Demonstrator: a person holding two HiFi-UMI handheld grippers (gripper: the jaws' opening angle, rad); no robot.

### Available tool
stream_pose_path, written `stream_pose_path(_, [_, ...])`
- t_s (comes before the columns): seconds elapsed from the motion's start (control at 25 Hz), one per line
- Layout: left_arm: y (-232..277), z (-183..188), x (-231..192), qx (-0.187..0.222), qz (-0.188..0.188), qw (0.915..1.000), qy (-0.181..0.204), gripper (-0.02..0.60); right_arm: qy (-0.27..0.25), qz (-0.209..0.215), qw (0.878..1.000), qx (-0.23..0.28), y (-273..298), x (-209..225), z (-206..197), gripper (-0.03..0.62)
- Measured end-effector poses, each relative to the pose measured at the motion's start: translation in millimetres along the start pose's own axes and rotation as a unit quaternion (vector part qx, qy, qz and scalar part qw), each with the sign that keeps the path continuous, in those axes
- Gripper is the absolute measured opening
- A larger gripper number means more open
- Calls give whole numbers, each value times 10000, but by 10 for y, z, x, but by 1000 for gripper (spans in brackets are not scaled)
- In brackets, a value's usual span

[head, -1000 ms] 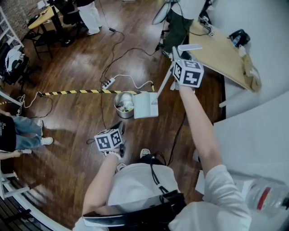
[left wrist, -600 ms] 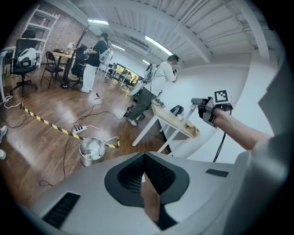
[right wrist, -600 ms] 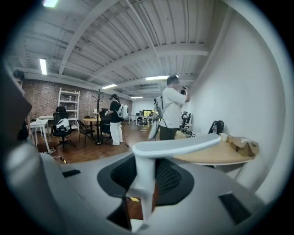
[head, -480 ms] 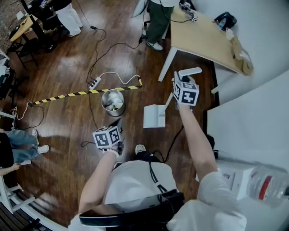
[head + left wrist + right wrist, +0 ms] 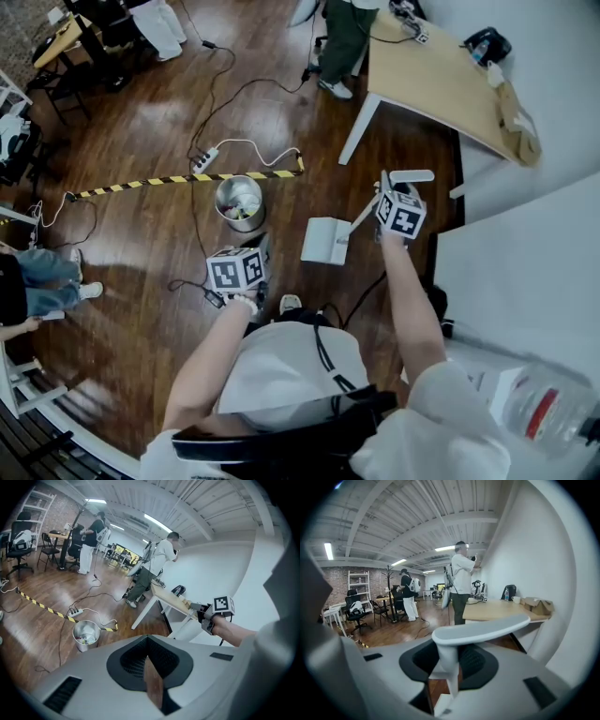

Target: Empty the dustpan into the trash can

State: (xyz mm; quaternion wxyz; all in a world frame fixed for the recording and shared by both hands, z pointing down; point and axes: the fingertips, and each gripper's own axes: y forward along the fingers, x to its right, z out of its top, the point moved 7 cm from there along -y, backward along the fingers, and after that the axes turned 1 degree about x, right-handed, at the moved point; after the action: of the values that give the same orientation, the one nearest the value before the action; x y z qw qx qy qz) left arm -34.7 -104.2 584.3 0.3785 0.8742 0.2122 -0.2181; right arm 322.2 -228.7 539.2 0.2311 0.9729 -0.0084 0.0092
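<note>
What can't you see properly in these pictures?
- Inside of the dustpan: too small in the head view; in the right gripper view the right hand-held gripper hides most of it.
- What lies in the trash can: too small in the head view and left gripper view.
- A bottle-like thing with a red band: blurred at the head view's edge.

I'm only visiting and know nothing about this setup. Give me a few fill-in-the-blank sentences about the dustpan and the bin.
1. The right gripper is clamped on the ____ of the white dustpan.
2. In the head view, the dustpan is to the ____ of the trash can.
3. The striped tape beside the trash can is yellow and ____.

Missing words: handle; right; black.
</note>
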Motion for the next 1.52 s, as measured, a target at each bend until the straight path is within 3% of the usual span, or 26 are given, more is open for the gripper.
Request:
stream_pose_path(0.48, [-42,4,-94,173,287,9992,-226,-12,359,390,9985,-112,421,-311,-259,117])
stream_pose_path(1.2, [-332,-149,-437,247,789,9945,-643,-12,110,778,9969,-62,945,-930,-389,117])
stream_pose_path(1.52, [-280,-186,-446,135,777,9947,-659,-12,91,929,9949,-394,859,-920,-875,122])
